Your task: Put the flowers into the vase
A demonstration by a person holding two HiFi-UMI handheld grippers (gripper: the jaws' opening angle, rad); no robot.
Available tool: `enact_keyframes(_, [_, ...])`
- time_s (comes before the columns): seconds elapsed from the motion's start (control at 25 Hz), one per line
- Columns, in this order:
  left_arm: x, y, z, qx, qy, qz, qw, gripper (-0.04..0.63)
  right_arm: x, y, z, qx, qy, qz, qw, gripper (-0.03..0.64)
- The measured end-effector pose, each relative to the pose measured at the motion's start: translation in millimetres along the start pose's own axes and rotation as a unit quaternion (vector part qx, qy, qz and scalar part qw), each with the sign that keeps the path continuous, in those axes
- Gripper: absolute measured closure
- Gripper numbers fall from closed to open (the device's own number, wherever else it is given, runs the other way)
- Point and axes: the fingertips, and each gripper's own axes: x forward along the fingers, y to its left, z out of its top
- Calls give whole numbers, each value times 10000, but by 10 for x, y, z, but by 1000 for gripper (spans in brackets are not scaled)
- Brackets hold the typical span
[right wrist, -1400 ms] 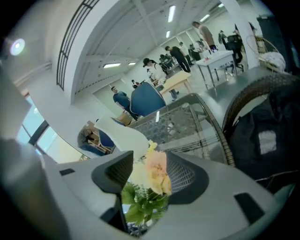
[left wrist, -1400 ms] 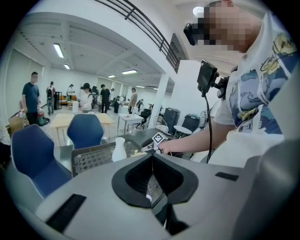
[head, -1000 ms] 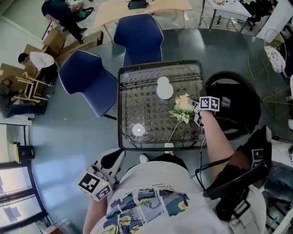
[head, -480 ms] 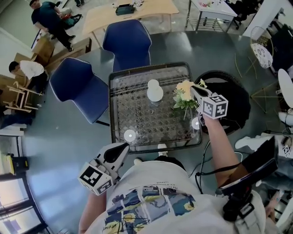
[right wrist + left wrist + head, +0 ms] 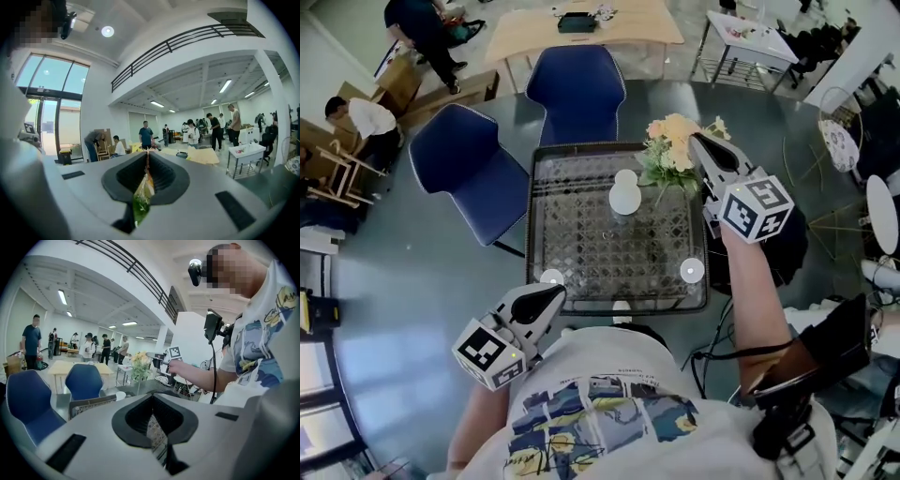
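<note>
The flowers lay flat on the right side of the surface a second ago, with the right tool down on them. Now they are up in the air over the far right corner, blossoms up and stem hanging down. The right tool's jaws are clamped on the greenery, which shows wedged between them in the right gripper view.

The white vase stands where it did, near the far edge, and is empty. The stem hangs beside it, to its right, and is not yet in its mouth.

So the pickup looks done. What remains is to bring the stem over the opening and lower it in.

The left tool has stayed low at the near edge. Its jaws seem closed on nothing, though the view is tight.
</note>
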Motion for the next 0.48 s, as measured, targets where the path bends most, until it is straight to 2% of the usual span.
enact_keyframes(0.24, [-201,109,-26,-130,-119,312,9994,586,418,335,412,-398,-384,339,9979,595])
enact_keyframes(0.48, [-374,212,-125,-292,-167,656,9973,586,785,469,186,-669,-277,450,9964,595])
